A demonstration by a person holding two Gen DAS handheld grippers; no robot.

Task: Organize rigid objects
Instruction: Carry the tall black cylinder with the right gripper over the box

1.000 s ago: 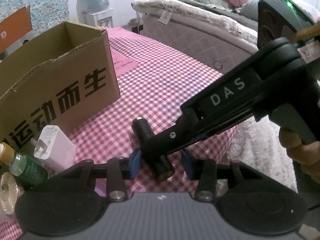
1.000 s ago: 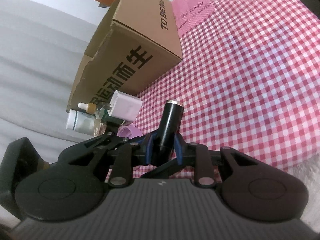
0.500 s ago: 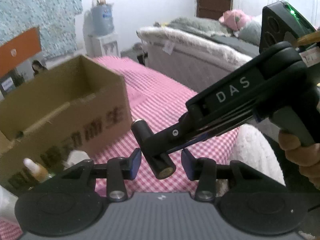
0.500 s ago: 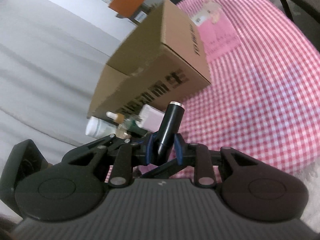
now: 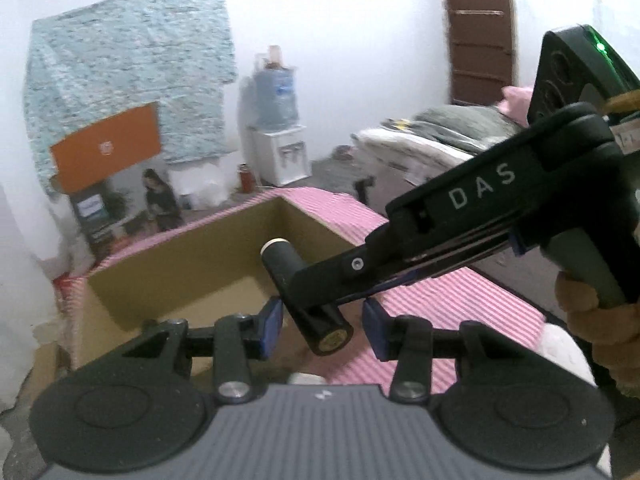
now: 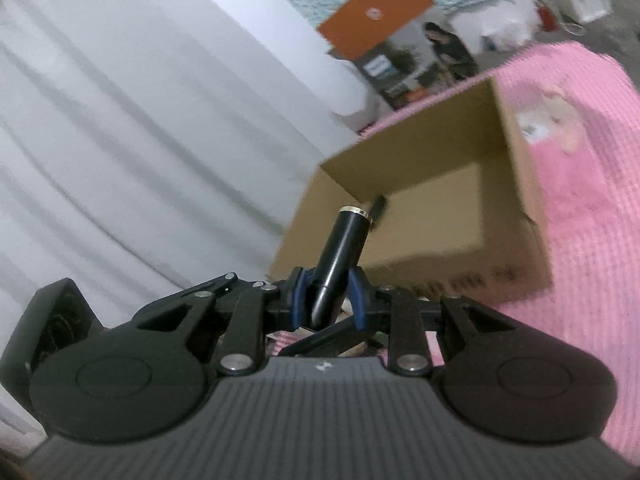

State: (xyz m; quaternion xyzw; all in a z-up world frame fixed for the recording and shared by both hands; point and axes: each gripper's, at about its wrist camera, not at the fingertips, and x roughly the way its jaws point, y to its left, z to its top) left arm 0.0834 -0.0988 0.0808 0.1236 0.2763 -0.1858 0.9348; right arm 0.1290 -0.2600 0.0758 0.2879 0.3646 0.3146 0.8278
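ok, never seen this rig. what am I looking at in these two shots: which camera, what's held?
There is no robot arm here. A person carries a two-finger gripper in each hand, and each gripper has a fisheye camera looking out along its fingers. The black housing at the bottom of each picture is that gripper's own body.

One picture comes from the left gripper, the other from the right gripper. The right gripper is clamped on a black cylinder with a metal-ringed end.

In the left view that same gripper reaches in from the right, with the person's hand on its handle. There the cylinder sits between the left gripper's blue pads with a gap at one pad, so the left gripper is open.

Beyond them is an open cardboard box on a pink checked cloth.
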